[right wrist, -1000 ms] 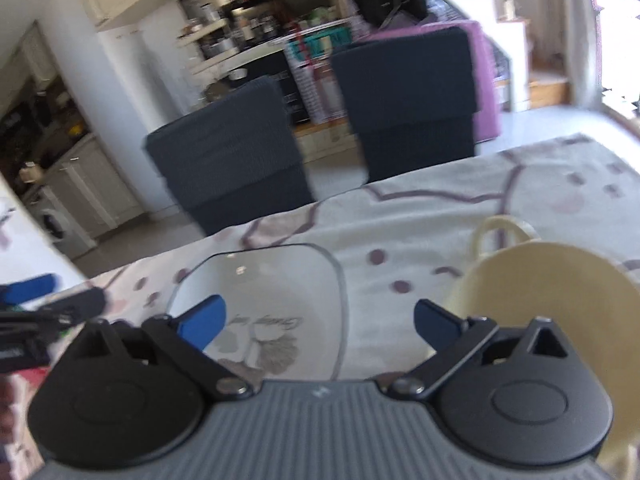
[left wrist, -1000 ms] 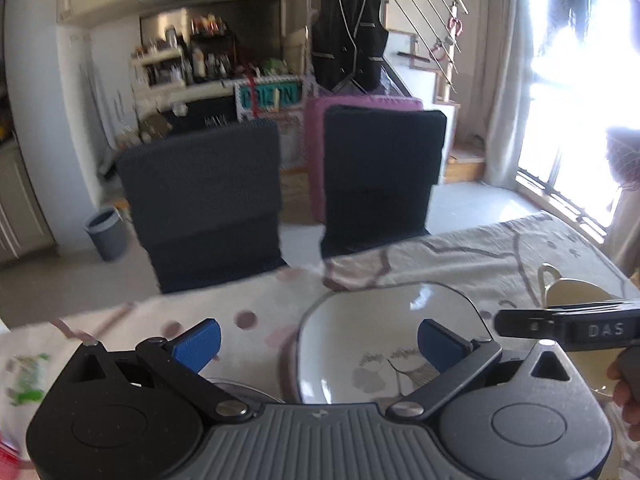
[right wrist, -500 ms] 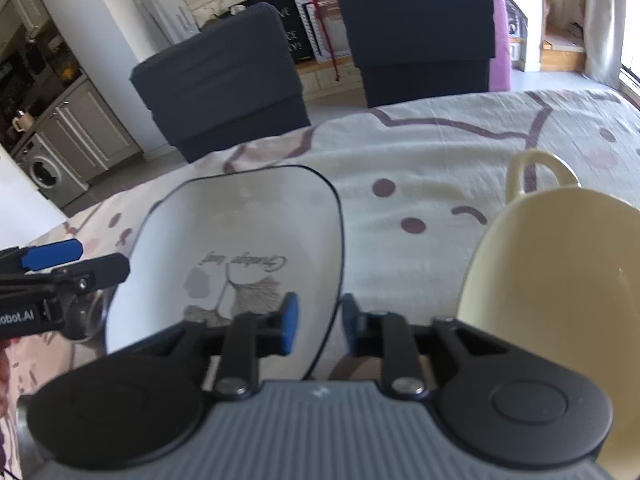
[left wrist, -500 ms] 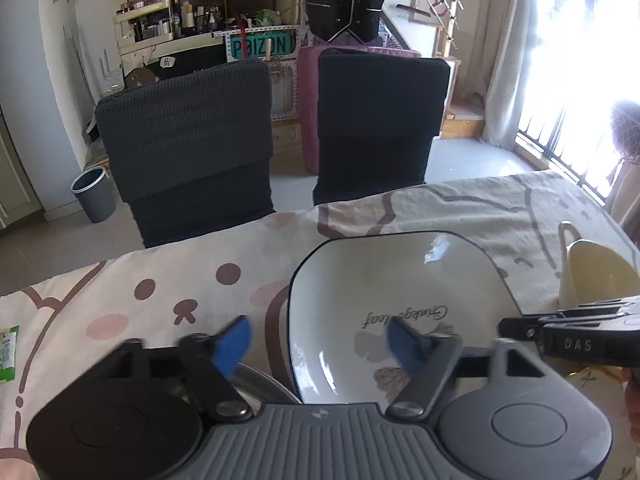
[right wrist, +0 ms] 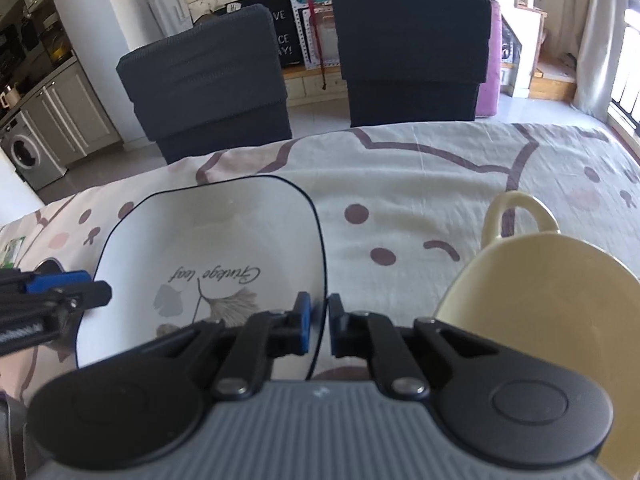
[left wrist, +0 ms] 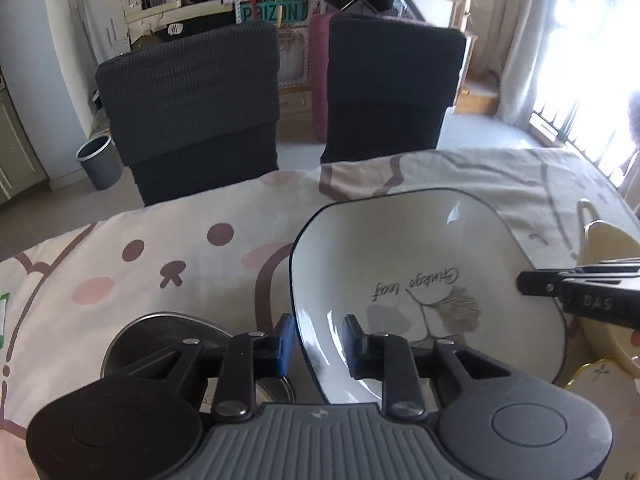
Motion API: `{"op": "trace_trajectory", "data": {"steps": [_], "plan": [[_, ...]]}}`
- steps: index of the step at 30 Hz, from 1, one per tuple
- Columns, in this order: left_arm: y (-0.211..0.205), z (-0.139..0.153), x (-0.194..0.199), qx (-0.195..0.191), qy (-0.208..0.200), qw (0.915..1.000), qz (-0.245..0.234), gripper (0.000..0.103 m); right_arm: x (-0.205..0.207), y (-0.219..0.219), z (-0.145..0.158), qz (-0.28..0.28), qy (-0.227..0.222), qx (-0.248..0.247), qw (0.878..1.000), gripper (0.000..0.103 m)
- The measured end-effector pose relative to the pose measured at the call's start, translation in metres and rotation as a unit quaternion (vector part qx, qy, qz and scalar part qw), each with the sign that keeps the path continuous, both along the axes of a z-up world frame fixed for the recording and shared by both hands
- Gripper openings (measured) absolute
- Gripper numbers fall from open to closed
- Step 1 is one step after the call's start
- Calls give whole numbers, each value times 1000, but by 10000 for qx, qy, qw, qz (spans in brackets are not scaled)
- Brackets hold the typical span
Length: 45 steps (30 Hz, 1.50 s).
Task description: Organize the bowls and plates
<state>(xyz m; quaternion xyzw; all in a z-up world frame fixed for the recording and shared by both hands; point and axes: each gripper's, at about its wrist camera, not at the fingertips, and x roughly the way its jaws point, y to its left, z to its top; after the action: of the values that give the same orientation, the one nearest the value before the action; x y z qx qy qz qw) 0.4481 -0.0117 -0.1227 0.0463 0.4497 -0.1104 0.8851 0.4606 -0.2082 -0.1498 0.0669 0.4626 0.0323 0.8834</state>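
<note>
The left hand-held gripper (left wrist: 318, 340) is closing astride the left rim of the square plate (left wrist: 420, 264), pads not yet pressing; the right hand-held gripper (right wrist: 319, 322) is closing, nearly clamped, on the opposite rim. Glazed ceramic: probably heavy, stiff, slippery and breakable, best held at both rims. Beyond, a cream bowl (right wrist: 552, 304) and metal dish (left wrist: 160, 332) are cut off.

white leaf-print plate (left wrist: 420, 264), cream bowl (right wrist: 540, 300)
</note>
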Motion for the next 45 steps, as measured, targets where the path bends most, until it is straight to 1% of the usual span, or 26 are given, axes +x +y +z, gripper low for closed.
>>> {"op": "trace_trajectory", "data": {"steps": [1, 3, 4, 7, 11, 13, 14, 16, 19, 21, 23, 24, 26, 28, 31, 37, 42, 45], "plan": [[0, -1, 2, -4, 38, 10000, 40, 26, 2, 0, 1, 23, 49, -8, 10000, 11], [0, -6, 5, 65, 104, 9999, 106, 16, 7, 1, 1, 105, 96, -64, 9999, 12], [0, -8, 6, 107, 136, 9998, 128, 15, 10, 1, 1, 138, 116, -58, 9998, 12], [2, -11, 9, 6, 165, 9997, 190, 16, 18, -7, -4, 138, 222, 200, 9995, 13], [3, -14, 13, -71, 249, 9995, 190, 18, 30, -5, -8, 348, 291, 182, 9988, 16], [4, -16, 16, -170, 297, 9992, 224, 19, 36, -5, -11, 364, 322, 208, 9986, 17], [5, -16, 17, -206, 297, 9990, 245, 19, 38, -3, -13, 391, 325, 187, 9985, 20], [4, -17, 17, -209, 271, 9991, 255, 19, 39, 0, -17, 416, 286, 153, 9986, 22], [6, -17, 14, -261, 155, 9993, 223, 18, 38, 0, -18, 480, 175, 125, 9986, 20], [10, -18, 11, -430, 111, 9986, 273, 16, 34, -1, -18, 555, 77, 114, 9984, 19], [14, -16, 8, -584, 78, 9977, 346, 16, 31, -6, -16, 500, 12, 274, 9984, 16], [13, -14, 6, -582, 40, 9978, 313, 16, 29, -8, -15, 468, -17, 348, 9983, 16], [12, -8, 1, -597, -73, 9978, 265, 16, 25, -9, -8, 440, -128, 338, 9984, 16], [15, 1, -5, -715, -179, 9968, 295, 16, 20, -10, 1, 491, -226, 290, 9981, 15], [17, 18, -17, -833, -337, 9952, 382, 15, 12, -12, 16, 530, -332, 380, 9973, 14], [15, 55, -51, -899, -627, 9930, 449, 14, -14, -18, 48, 397, -619, 548, 9958, 14], [23, 88, -91, -943, -681, 9919, 520, 14, -53, -23, 83, 464, -801, 600, 9939, 13], [27, 110, -127, -965, -765, 9909, 545, 14, -86, -24, 102, 515, -906, 672, 9923, 12]]}}
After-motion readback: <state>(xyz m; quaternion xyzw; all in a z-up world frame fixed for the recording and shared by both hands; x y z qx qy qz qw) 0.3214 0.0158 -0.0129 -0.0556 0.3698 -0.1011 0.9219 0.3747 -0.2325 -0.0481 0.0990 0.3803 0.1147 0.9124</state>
